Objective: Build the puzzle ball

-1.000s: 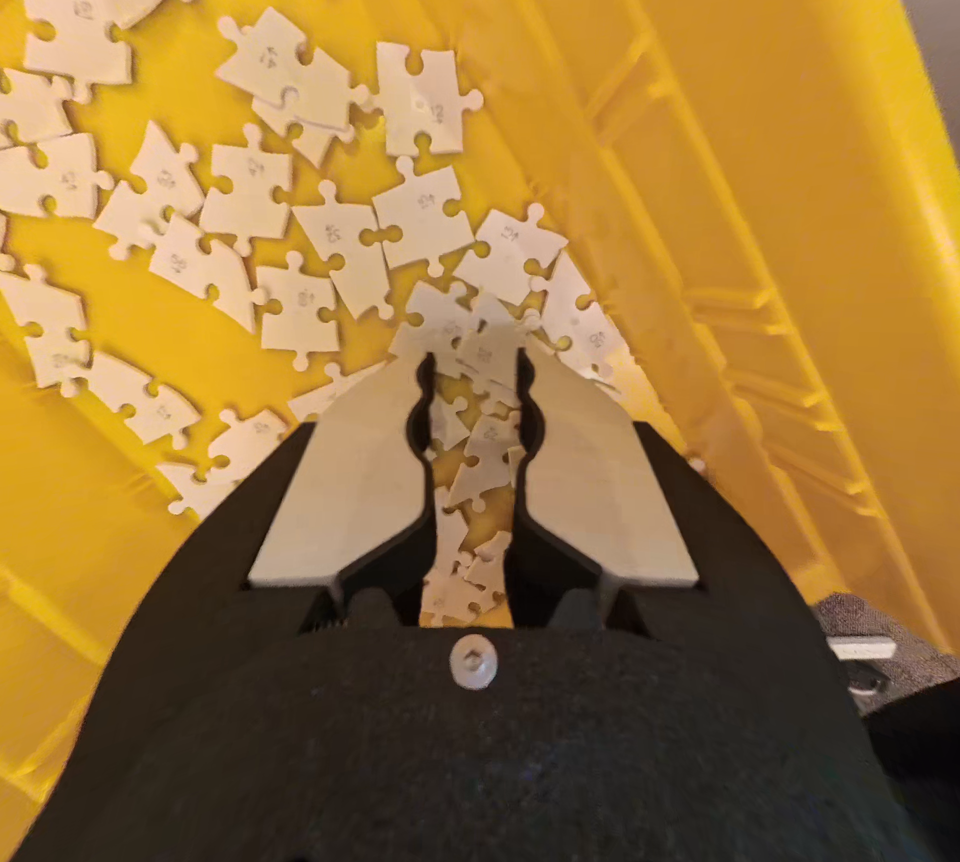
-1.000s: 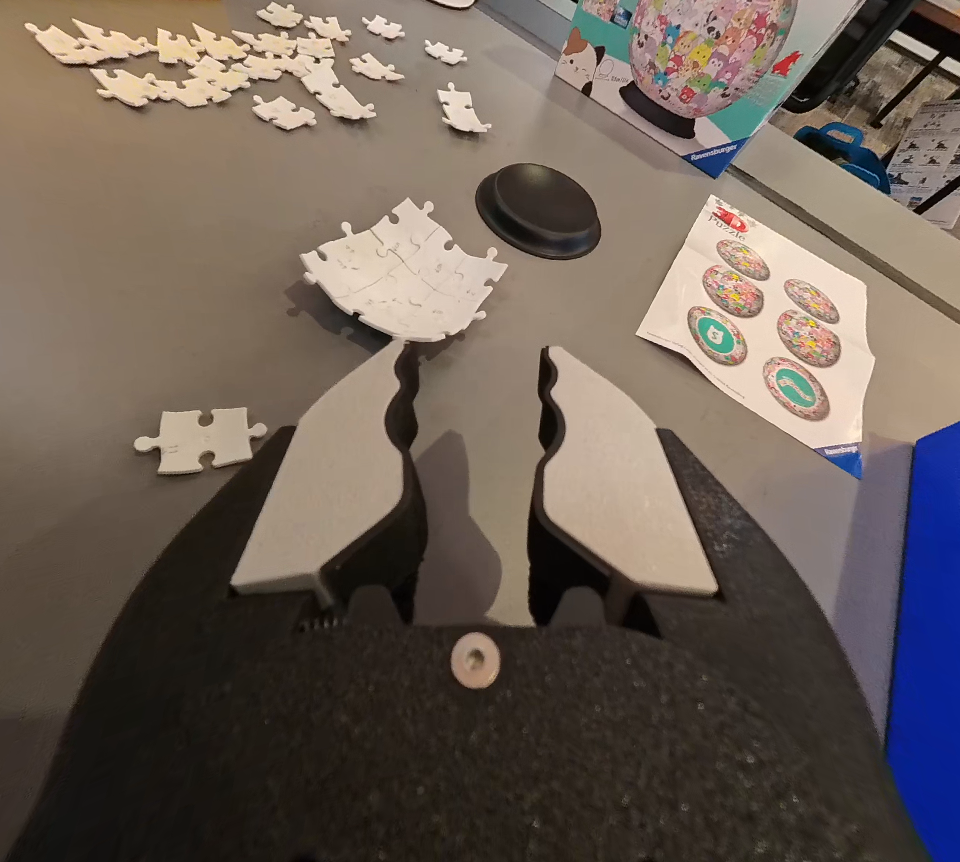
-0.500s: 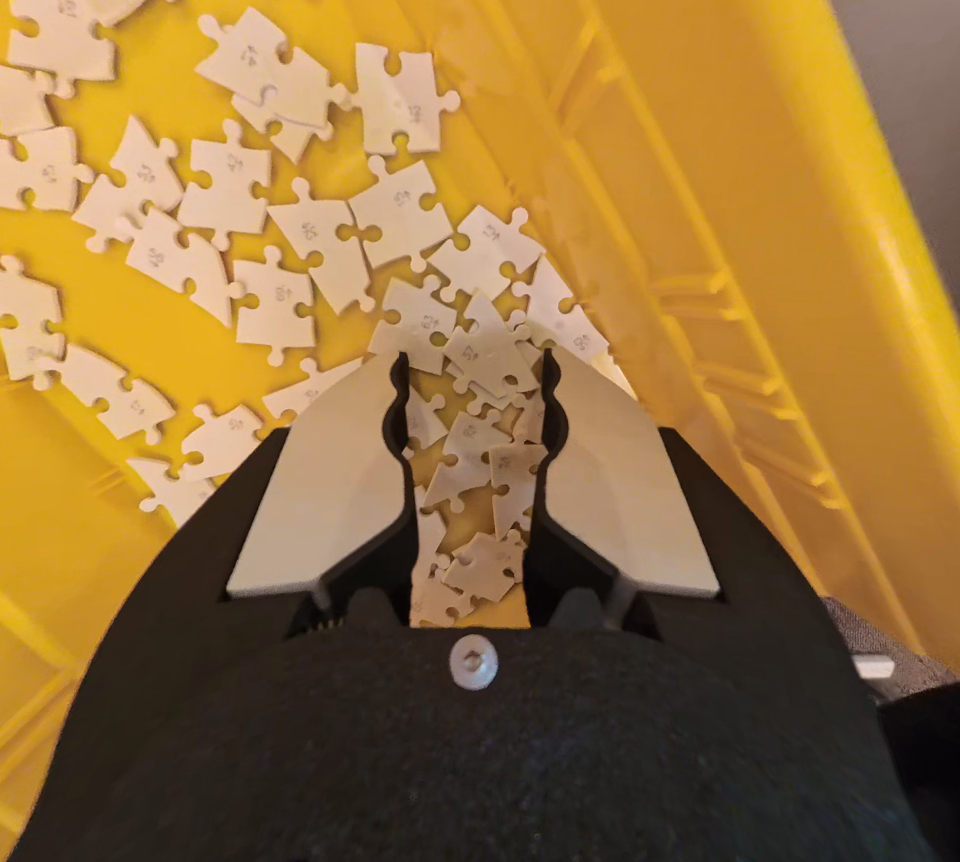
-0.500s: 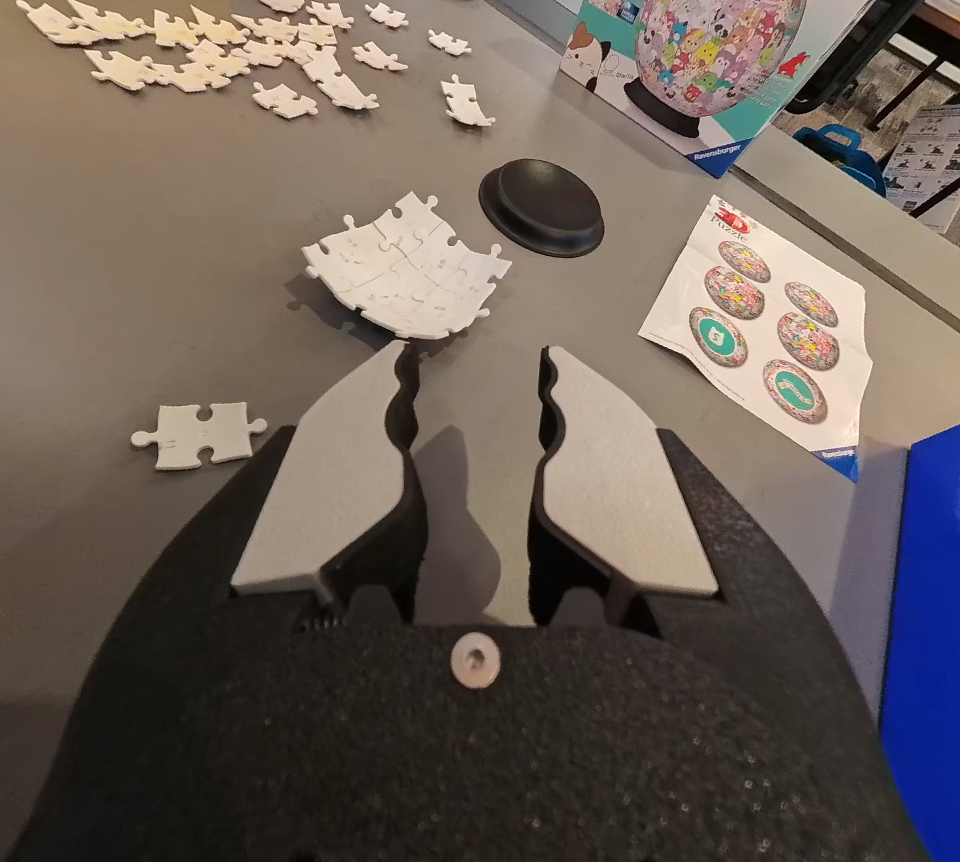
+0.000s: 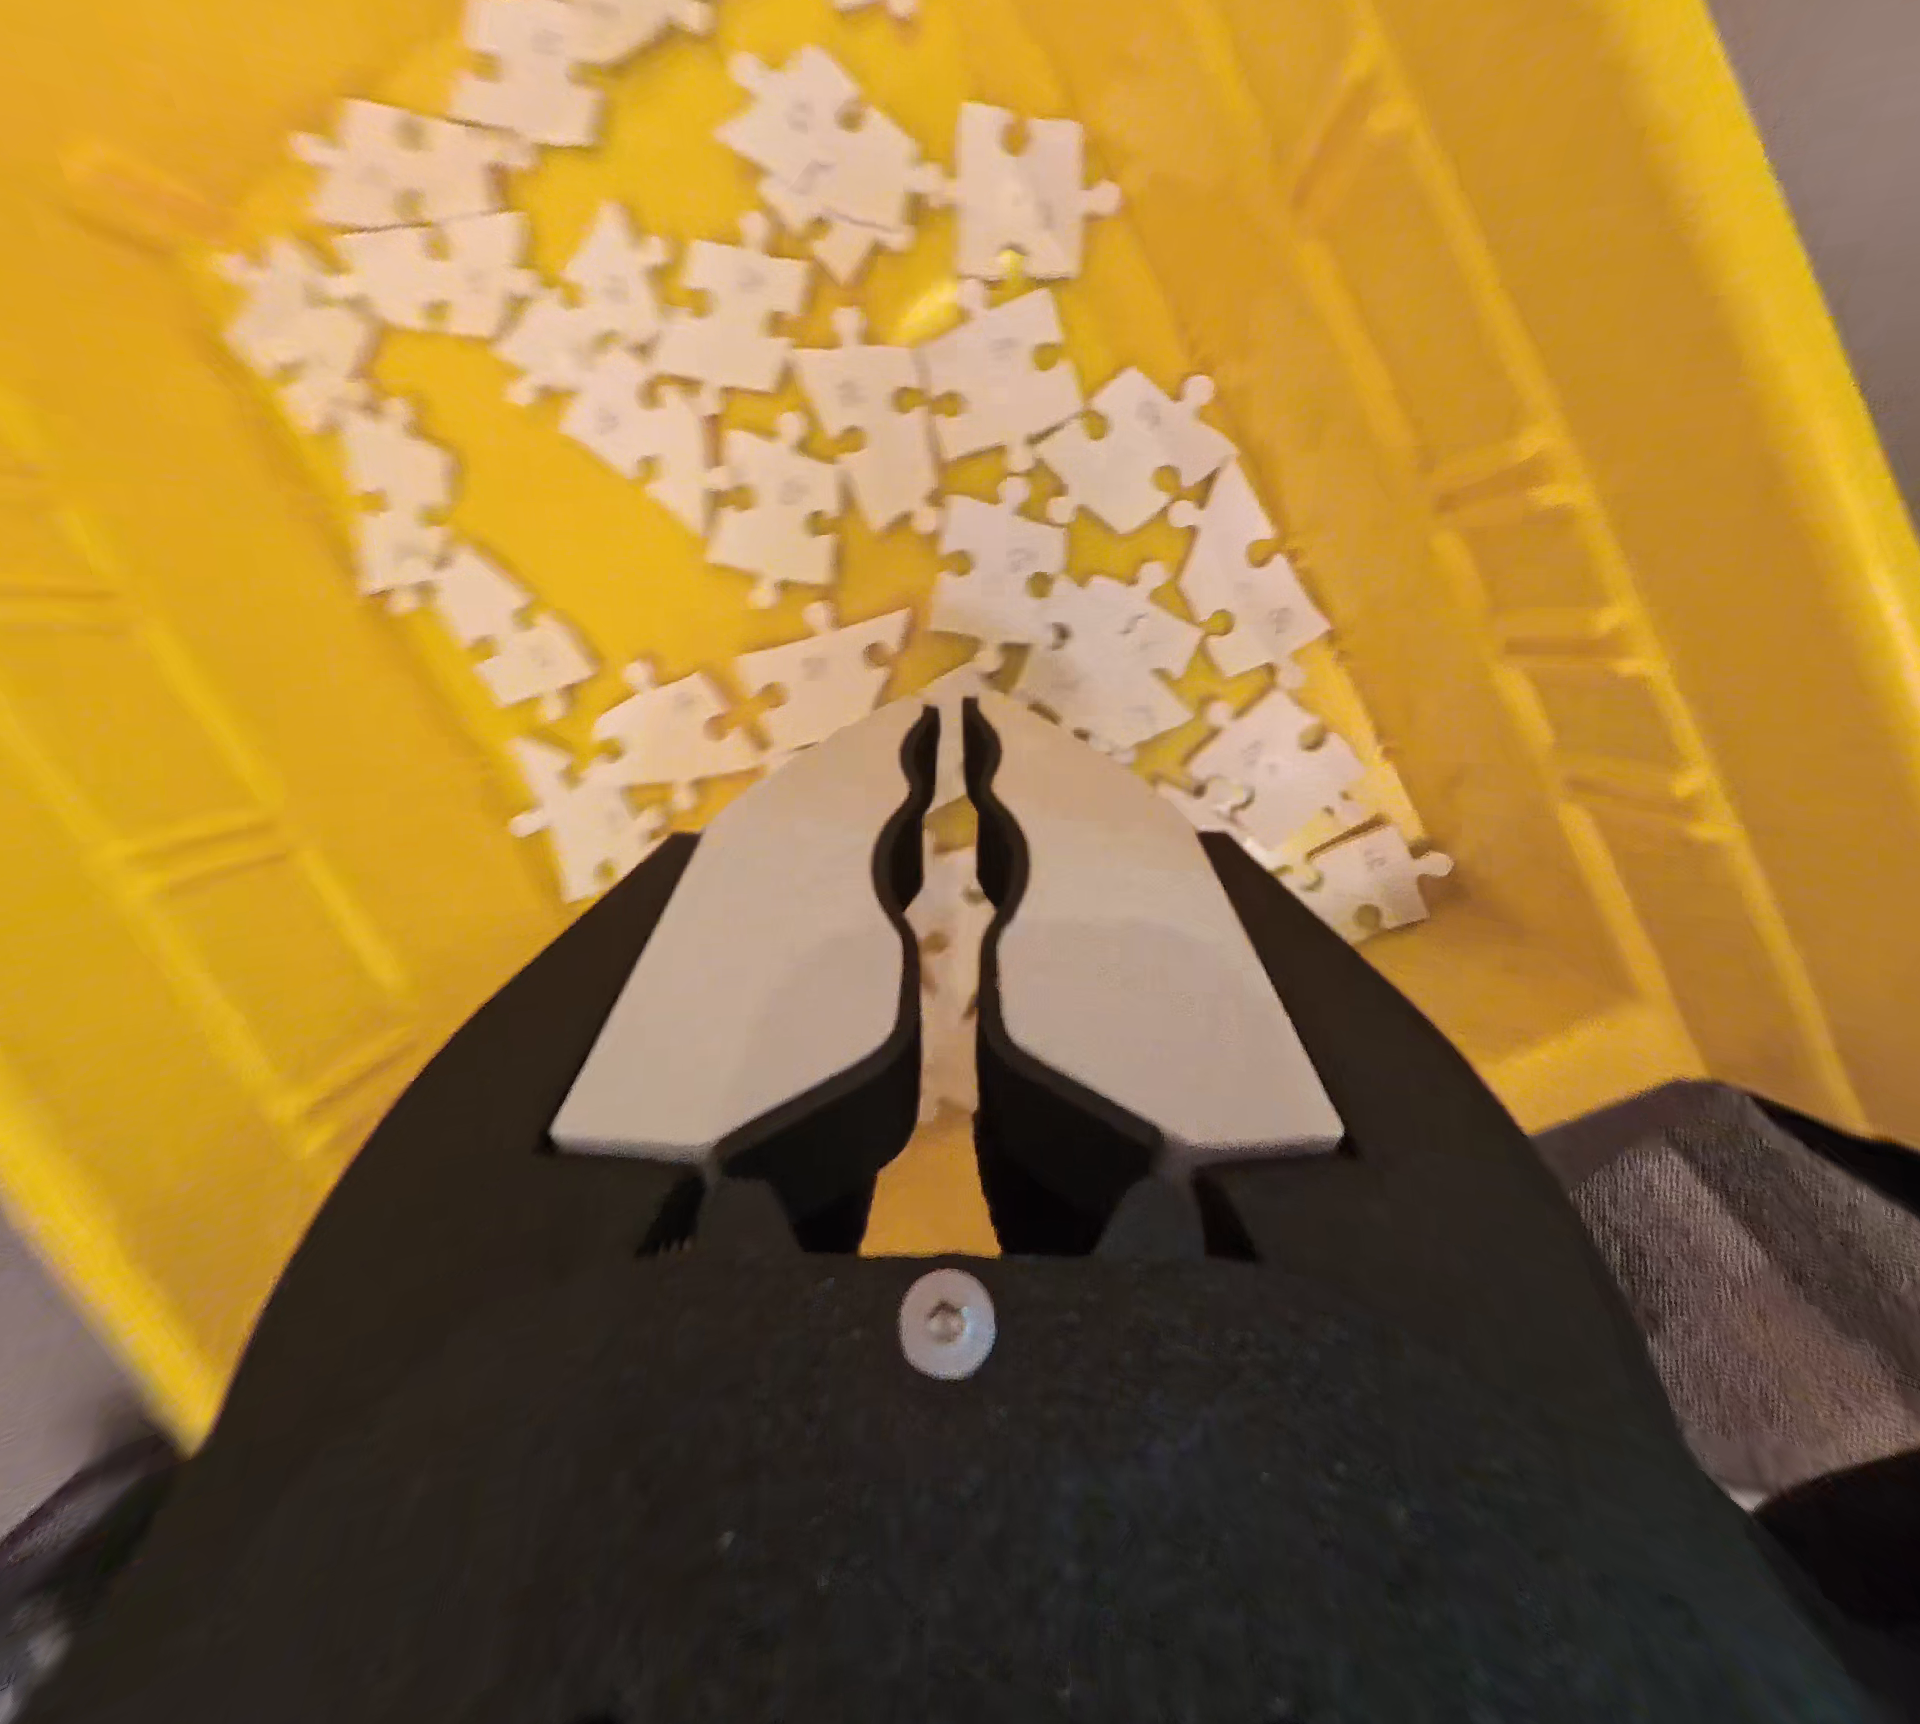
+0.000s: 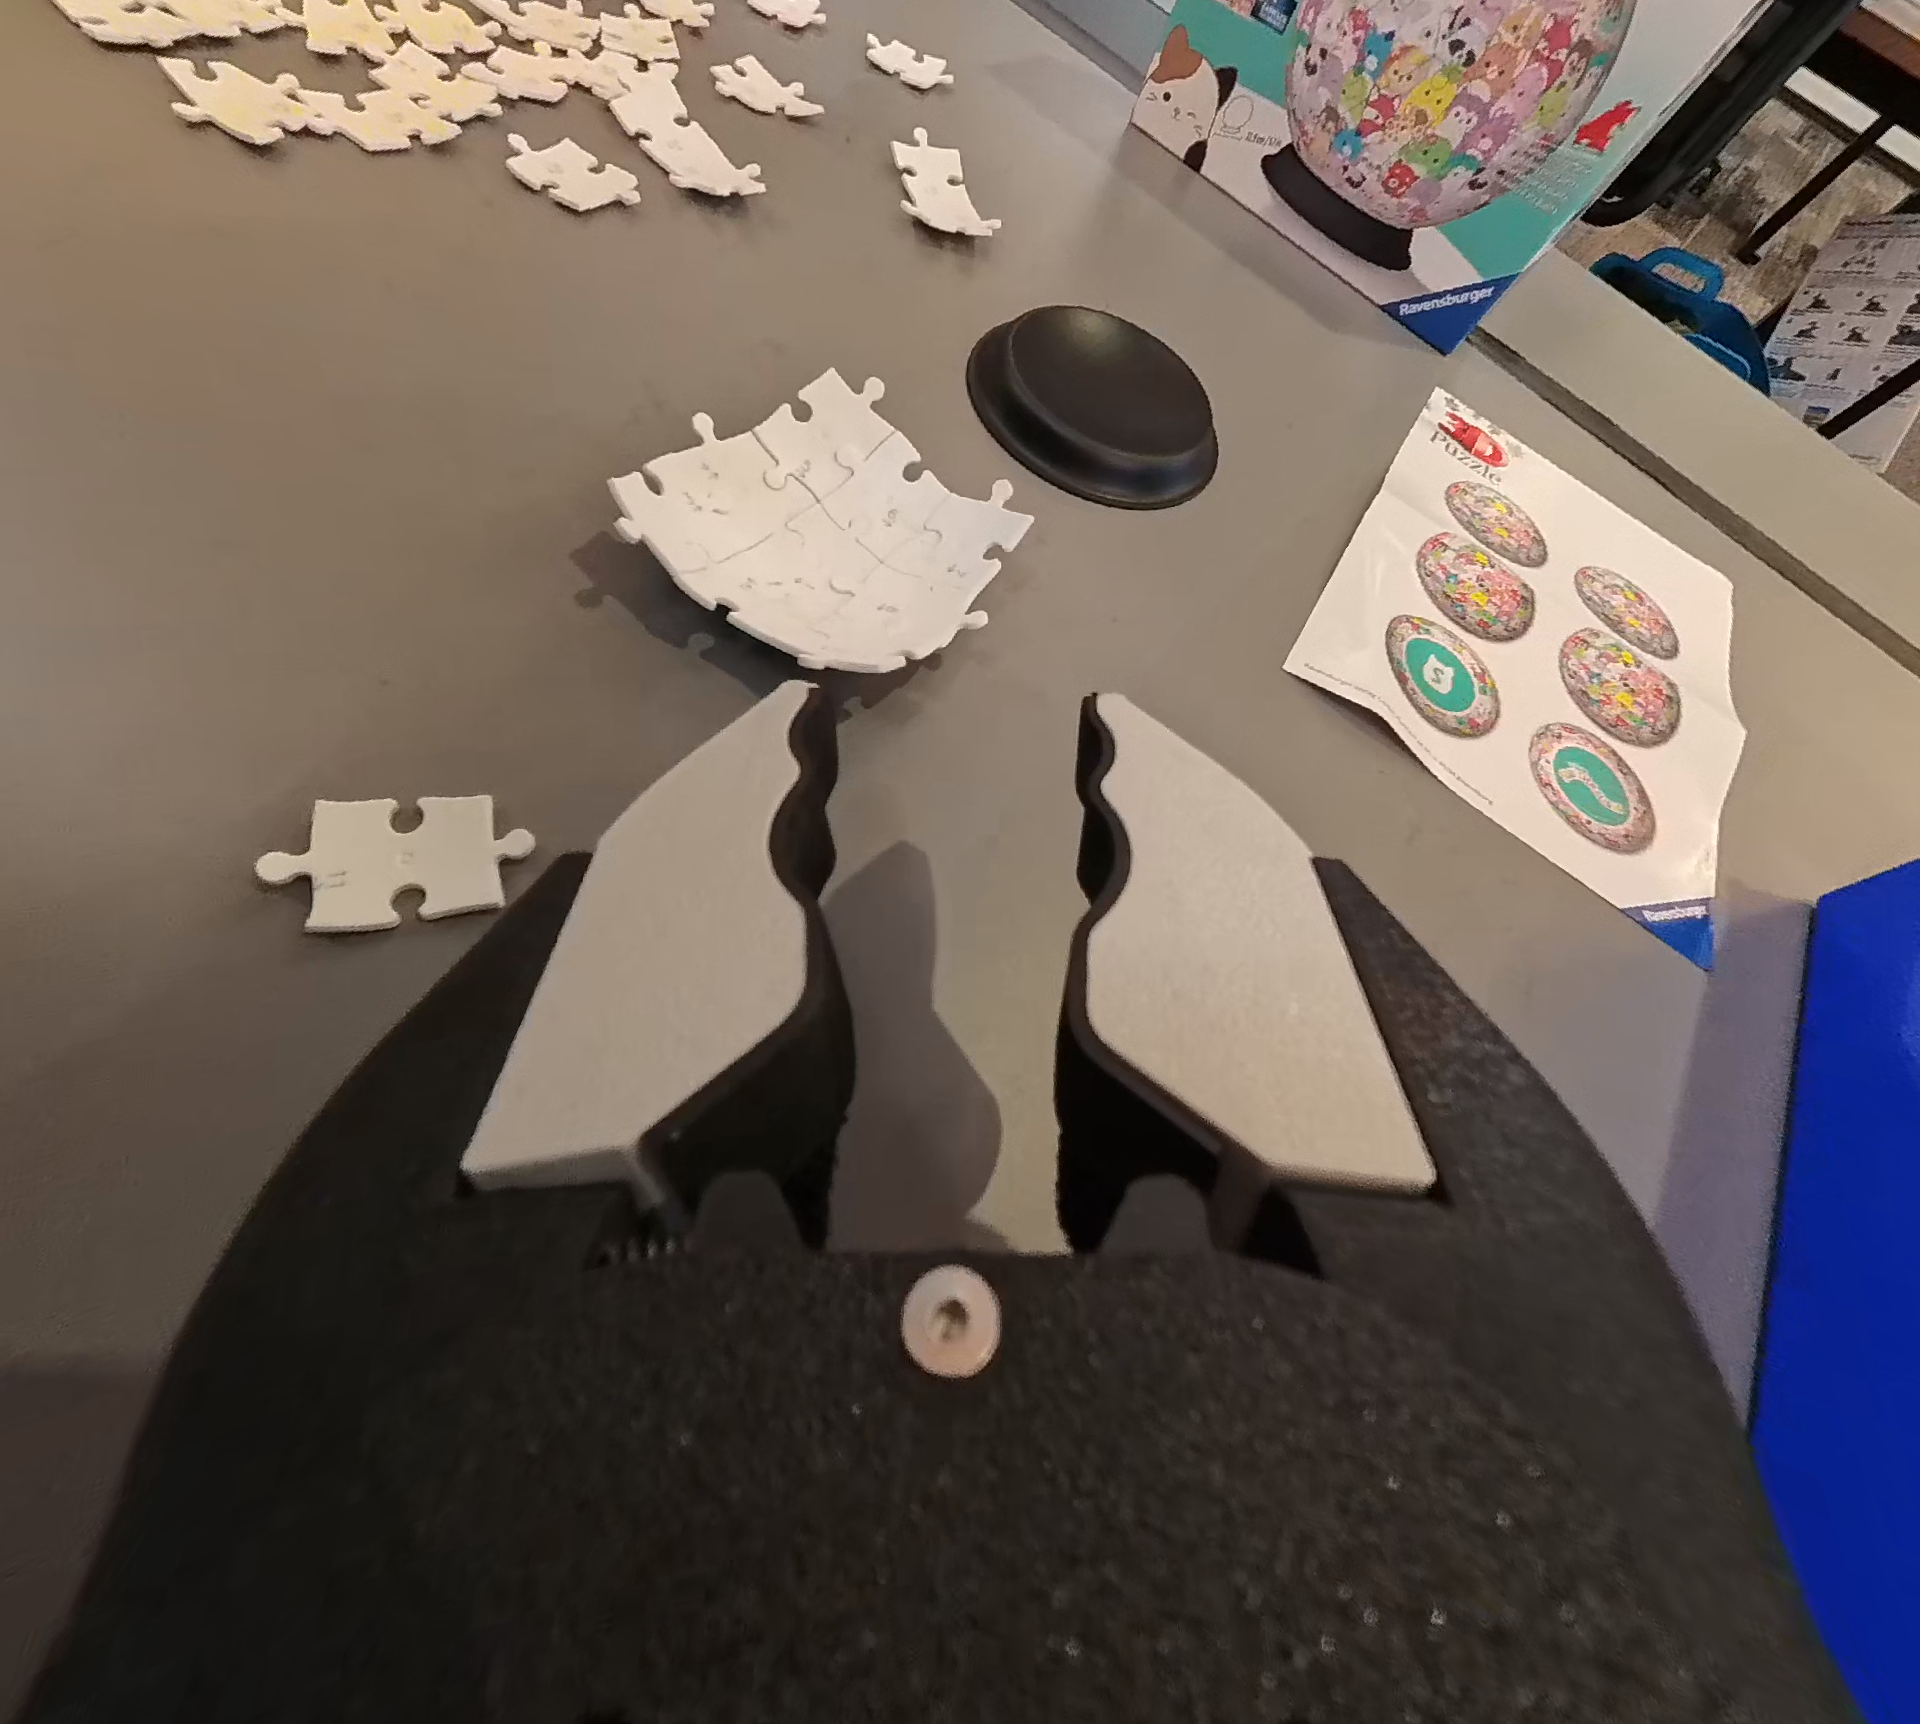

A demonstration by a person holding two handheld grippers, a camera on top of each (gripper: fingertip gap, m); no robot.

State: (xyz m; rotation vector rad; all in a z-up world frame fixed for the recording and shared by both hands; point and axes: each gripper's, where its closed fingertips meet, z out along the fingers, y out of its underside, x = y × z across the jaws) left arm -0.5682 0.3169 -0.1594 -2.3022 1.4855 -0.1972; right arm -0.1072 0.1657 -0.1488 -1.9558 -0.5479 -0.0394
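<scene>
Only the left wrist view looks into the yellow plastic bin (image 5: 1455,324), its ribbed wall rising on the right. White puzzle pieces (image 5: 997,386) lie scattered blank-side-up on the bin floor, flat with knobs and notches, some overlapping near the wall. The left tongs (image 5: 951,710) hang over them with the pale fingers (image 5: 790,926) drawn almost together, only a thin slit between the tips; whether a piece is pinched there cannot be told. This view is blurred.

The right wrist view alone shows the grey matte surface (image 6: 312,479). On the far left lie loose white pieces (image 6: 416,53); nearer, a joined pair (image 6: 395,859) lies flat. In the middle sits the assembled curved section (image 6: 821,552), a shallow bowl of interlocked pieces, resting just beyond the right tongs (image 6: 951,703), whose grey fingers stand wide apart and hold nothing. Just right of the section is a round black stand (image 6: 1091,407). Farther right are the glossy puzzle box (image 6: 1507,43) standing upright and a creased instruction sheet (image 6: 1527,666) lying flat.
</scene>
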